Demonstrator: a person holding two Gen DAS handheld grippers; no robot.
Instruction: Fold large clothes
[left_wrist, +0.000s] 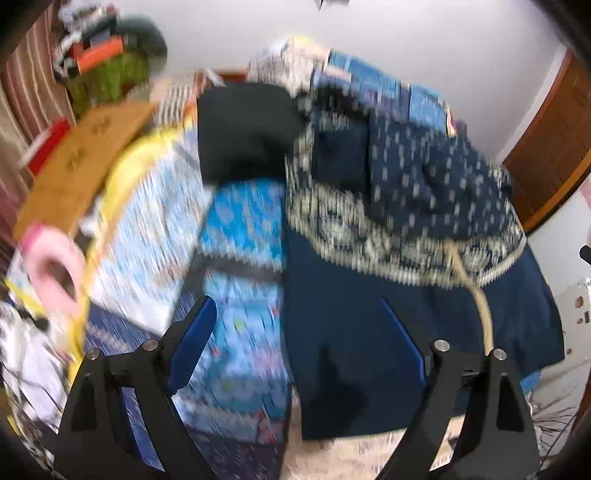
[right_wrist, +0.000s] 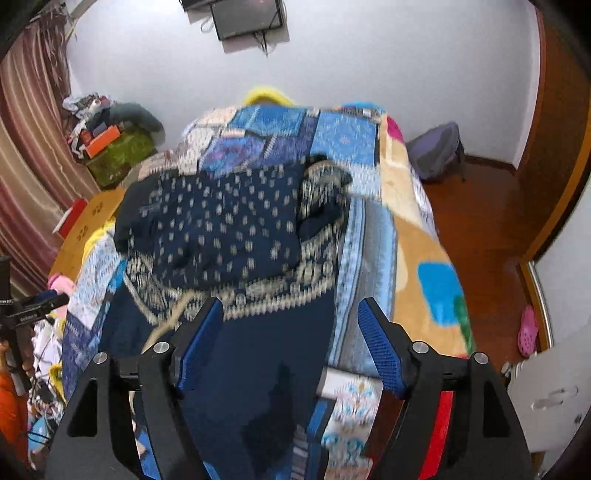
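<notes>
**Navy garment part-folded on the bed, both tools released**

Navy cloth with a cream-patterned border, the large garment (right_wrist: 236, 229) lies on the bed (right_wrist: 424, 236), over a blue patchwork cover. Its dotted upper part is doubled back onto the plain lower panel, which runs toward the viewer. The left hand-held gripper (left_wrist: 306, 332) hangs above that plain panel with its blue fingers spread and nothing between them; the right hand-held gripper (right_wrist: 291, 332) is likewise spread and empty over the same panel. A pale cord (left_wrist: 480, 295) trails across the cloth. To fold well from here, each tool would best take one near corner of the plain panel, lift evenly, and lay it square onto the dotted part, keeping the cord tucked inside. Motion blur obscures the finer creases.
</notes>
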